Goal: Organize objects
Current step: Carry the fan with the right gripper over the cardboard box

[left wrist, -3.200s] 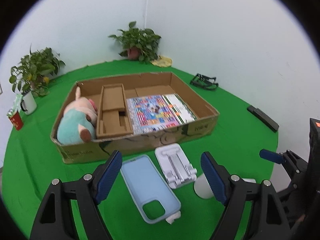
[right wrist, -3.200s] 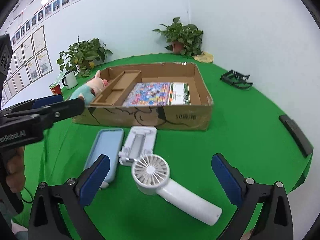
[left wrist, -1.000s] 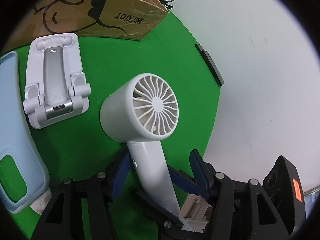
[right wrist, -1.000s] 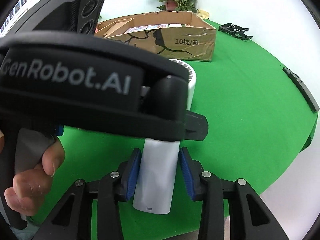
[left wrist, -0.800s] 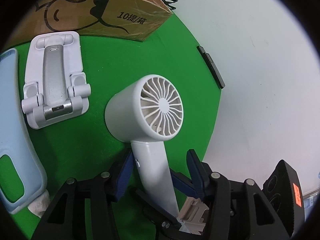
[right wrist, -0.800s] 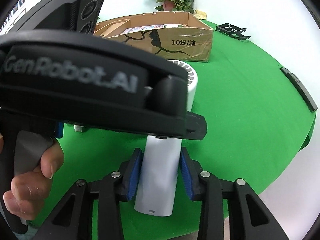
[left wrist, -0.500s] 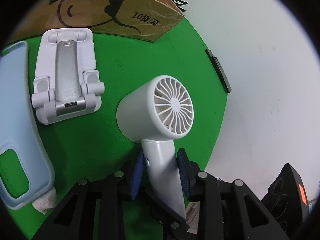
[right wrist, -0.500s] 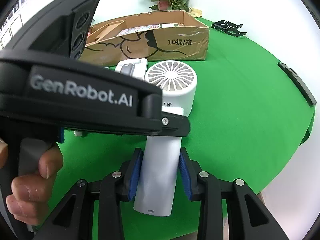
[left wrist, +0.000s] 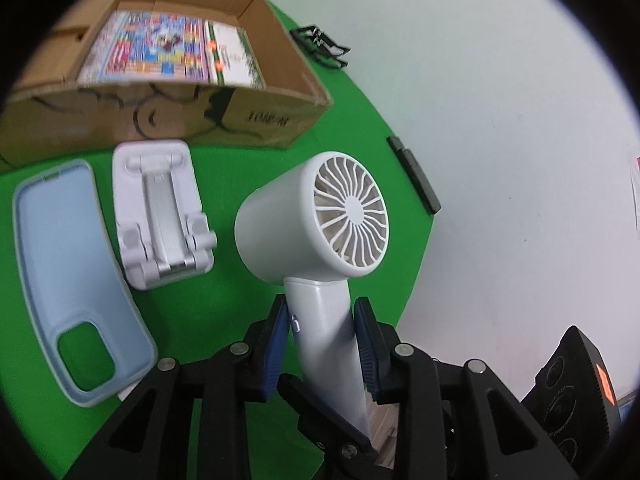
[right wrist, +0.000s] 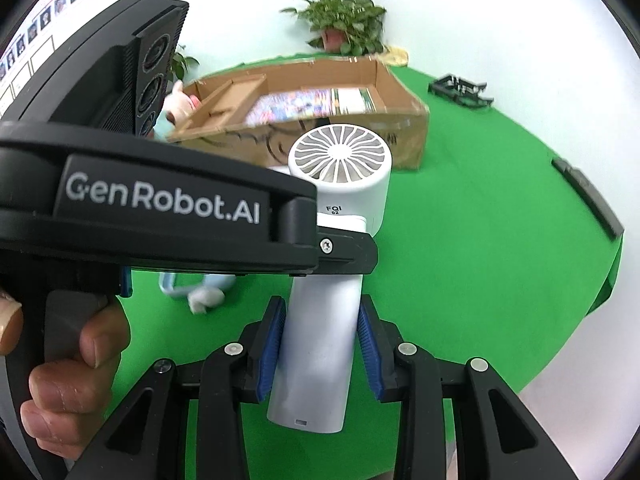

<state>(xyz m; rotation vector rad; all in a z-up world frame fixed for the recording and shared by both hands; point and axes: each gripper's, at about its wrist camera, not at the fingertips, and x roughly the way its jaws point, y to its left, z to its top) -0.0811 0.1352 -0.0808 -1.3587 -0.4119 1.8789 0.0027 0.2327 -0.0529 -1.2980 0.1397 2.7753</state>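
Both grippers, left gripper (left wrist: 320, 344) and right gripper (right wrist: 320, 352), have clenched the fan (left wrist: 316, 216) by its handle, apparently lifting it; rigid, light, smooth plastic.

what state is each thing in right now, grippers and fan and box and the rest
left gripper: shut on the fan's handle
right gripper: shut on the same handle, lower down
handheld fan: held by both grippers, grille up
cardboard box: open, books inside
phone stand: folded flat on the green cloth
phone case: empty, inside up
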